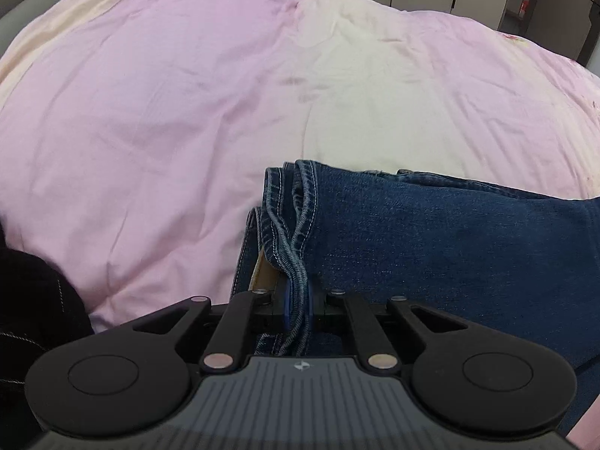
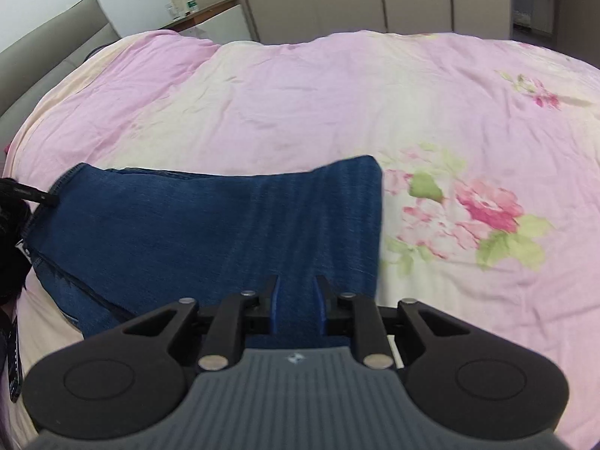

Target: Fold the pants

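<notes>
The jeans (image 1: 431,247) are lying on the pink floral duvet (image 1: 150,112), at its near edge, already doubled over into a thick blue slab. The left gripper (image 1: 298,307) is pinching a bunched stack of stitched hems between almost closed jaws — several layers are crowding into one narrow bite. The right gripper (image 2: 296,300) is clamping a fold of denim at the near edge of the same slab, with its jaws standing a little apart around the cloth.

The main risk is sitting in that left-hand bite. The hems are twisting and fanning out just beyond the jaws, so an inner layer is probably only being held by friction — a quick lift or tug could let it slide free and the fold would be opening up at that end. The two hands are also gripping opposite ends of one stiff piece; if they are moving at different speeds or heights, the denim is likely to skew and land crooked. The soft duvet is giving underneath too, so pressing down could be dragging wrinkles of bedding into the fold
</notes>
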Motion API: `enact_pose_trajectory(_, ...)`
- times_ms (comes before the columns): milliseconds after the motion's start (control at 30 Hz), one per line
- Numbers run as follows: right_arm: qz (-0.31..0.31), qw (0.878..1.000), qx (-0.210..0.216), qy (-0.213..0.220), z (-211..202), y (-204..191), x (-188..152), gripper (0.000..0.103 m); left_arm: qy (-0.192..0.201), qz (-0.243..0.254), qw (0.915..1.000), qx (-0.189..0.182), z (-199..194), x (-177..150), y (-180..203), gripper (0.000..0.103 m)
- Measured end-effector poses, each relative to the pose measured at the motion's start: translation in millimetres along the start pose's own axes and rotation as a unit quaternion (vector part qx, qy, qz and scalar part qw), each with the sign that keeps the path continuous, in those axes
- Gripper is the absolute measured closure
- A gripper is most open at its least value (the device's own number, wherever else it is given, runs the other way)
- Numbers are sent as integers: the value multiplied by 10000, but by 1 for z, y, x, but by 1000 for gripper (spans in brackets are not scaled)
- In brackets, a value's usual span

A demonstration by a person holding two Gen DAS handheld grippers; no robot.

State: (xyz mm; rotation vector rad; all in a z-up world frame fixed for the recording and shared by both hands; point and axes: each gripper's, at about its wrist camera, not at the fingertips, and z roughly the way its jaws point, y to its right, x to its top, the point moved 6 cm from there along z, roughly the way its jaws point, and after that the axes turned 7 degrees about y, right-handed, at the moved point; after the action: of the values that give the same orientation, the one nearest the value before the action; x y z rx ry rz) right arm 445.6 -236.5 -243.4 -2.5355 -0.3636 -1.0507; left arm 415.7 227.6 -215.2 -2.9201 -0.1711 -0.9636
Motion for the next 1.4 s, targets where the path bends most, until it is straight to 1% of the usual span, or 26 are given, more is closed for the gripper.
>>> enact_pose_trajectory(133, -253, 9997, -42, 8, 26, -5, 17, 87, -25, -71, 10000, -8, 10, -8, -3, 93)
enact_pose_trajectory(200, -373, 9992, -175, -5, 47, 1, 28, 87, -46, -134, 9999, -27, 13, -10, -4, 92)
enact_pose_trajectory(233, -462, 9985, -310, -11, 59, 6, 32, 87, -48, -166, 9998, -42, 14, -11, -5, 92)
enact_pose_trajectory(267, -541, 9975, -461, -27, 70, 12, 37, 90, -51, -187, 9998, -59, 16, -11, -6, 92)
enact_pose_trajectory(300, -591, 9967, -549, -72, 81, 19, 39, 96, -55, -196, 9998, -75, 18, -11, -6, 92)
enact_pose_trajectory(367, -475, 9958, -735, -251, 103, 36, 43, 103, -65, -217, 9997, -112, 20, -11, -7, 92)
enact_pose_trajectory(433, -362, 9954, -810, -373, 119, 49, 43, 103, -74, -232, 9996, -140, 23, -12, -8, 91)
enact_pose_trajectory(500, -121, 9957, -802, -445, 127, 55, 40, 103, -82, -261, 9995, -133, 24, -12, -8, 91)
enact_pose_trajectory(533, -154, 9955, -828, -435, 126, 54, 40, 103, -75, -269, 9995, -114, 23, -12, -8, 91)
enact_pose_trajectory(567, -228, 9951, -863, -424, 124, 52, 41, 103, -63, -267, 9996, -74, 21, -12, -8, 88)
enact_pose_trajectory(633, -332, 9950, -861, -387, 114, 46, 44, 95, -17, -265, 9996, -11, 17, -10, -9, 84)
enact_pose_trajectory(667, -319, 9959, -771, -347, 105, 43, 44, 84, 1, -274, 9996, 42, 13, -10, -10, 80)
enact_pose_trajectory(700, -296, 9969, -663, -300, 95, 39, 44, 77, 20, -289, 9996, 68, 8, -10, -11, 79)
enact_pose_trajectory(767, -282, 9982, -454, -261, 70, 30, 38, 77, 76, -340, 9993, 97, -5, -10, -13, 75)
enact_pose_trajectory(833, -234, 9989, -281, -304, 46, 23, 24, 77, 212, -349, 9991, 137, -19, -11, -15, 73)
enact_pose_trajectory(867, -219, 9991, -241, -270, 33, 20, 17, 77, 295, -333, 9989, 149, -28, -12, -14, 69)
enact_pose_trajectory(900, -234, 9992, -242, -205, 19, 16, 8, 76, 376, -310, 9987, 132, -36, -13, -11, 66)
enact_pose_trajectory(933, -268, 9992, -276, -146, 7, 14, -1, 75, 437, -275, 9986, 98, -44, -14, -8, 66)
enact_pose_trajectory(1067, -479, 9975, -520, 64, -32, 4, -38, 61, 599, -113, 9981, 9, -66, -25, 7, 66)
enact_pose_trajectory(1133, -620, 9963, -587, 74, -41, -4, -56, 50, 631, -16, 9980, 96, -65, -29, 11, 66)
enact_pose_trajectory(1167, -756, 9951, -631, 83, -41, -10, -63, 39, 620, -10, 9979, 165, -62, -32, 11, 66)
enact_pose_trajectory(1200, -993, 9922, -744, 117, -40, -16, -69, 34, 588, -113, 9980, 208, -57, -34, 9, 66)
enact_pose_trajectory(1267, -1389, 9851, -1003, 145, -29, -23, -78, 34, 473, -385, 9980, 179, -46, -40, 4, 66)
enact_pose_trajectory(1333, -1521, 9808, -1218, 60, -14, -25, -82, 41, 390, -510, 9976, 262, -36, -46, -1, 71)
enact_pose_trajectory(1367, -1566, 9791, -1300, 6, -6, -23, -83, 55, 344, -545, 9974, 333, -31, -48, -4, 77)
enact_pose_trajectory(1400, -1650, 9762, -1407, -55, -2, -21, -84, 71, 307, -564, 9971, 414, -28, -51, -7, 84)
